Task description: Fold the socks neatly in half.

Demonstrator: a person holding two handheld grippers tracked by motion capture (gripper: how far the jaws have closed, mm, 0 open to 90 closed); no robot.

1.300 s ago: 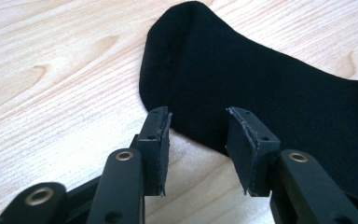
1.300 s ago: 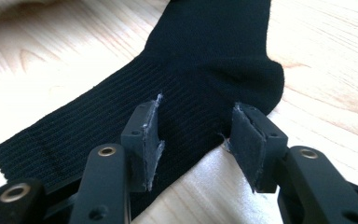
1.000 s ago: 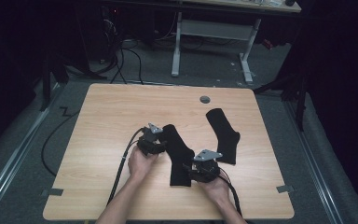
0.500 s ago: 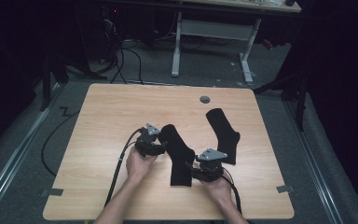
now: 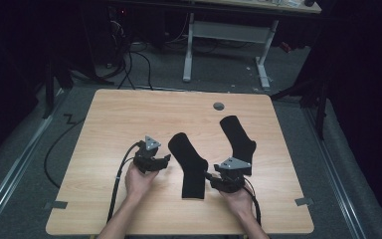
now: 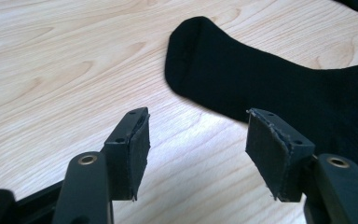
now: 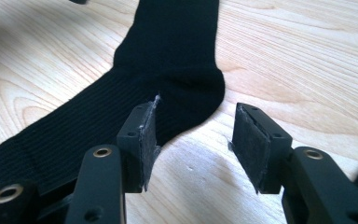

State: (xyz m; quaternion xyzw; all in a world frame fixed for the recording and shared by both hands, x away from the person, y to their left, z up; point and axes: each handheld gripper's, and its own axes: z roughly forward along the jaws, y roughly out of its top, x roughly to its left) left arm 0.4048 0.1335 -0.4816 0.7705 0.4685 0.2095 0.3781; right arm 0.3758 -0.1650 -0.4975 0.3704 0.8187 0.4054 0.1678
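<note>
Two black socks lie flat on the wooden table [image 5: 124, 117]. The middle sock [image 5: 189, 164] [image 6: 279, 79] [image 7: 168, 60] is bent at the heel. The other sock [image 5: 238, 137] lies to its right. My left gripper [image 5: 166, 160] [image 6: 199, 116] hovers just left of the middle sock's toe end. Its jaws have just been opening and stand open with only bare wood between them. My right gripper [image 5: 210, 176] [image 7: 196, 112] is at the heel of the middle sock. Its jaws are open and have just closed a little; the pads [image 7: 142, 140] are not pressing the sock.
A grey round plug [image 5: 219, 106] sits in the tabletop near the far edge. Tape marks [image 5: 55, 204] stick to the front corners. Beyond the table stand a white desk frame [image 5: 226, 35] and floor cables [image 5: 139, 59].
My left gripper has let go of the middle sock's toe end and drawn back to the left, jaws wider. The right hand has stayed near the heel.
</note>
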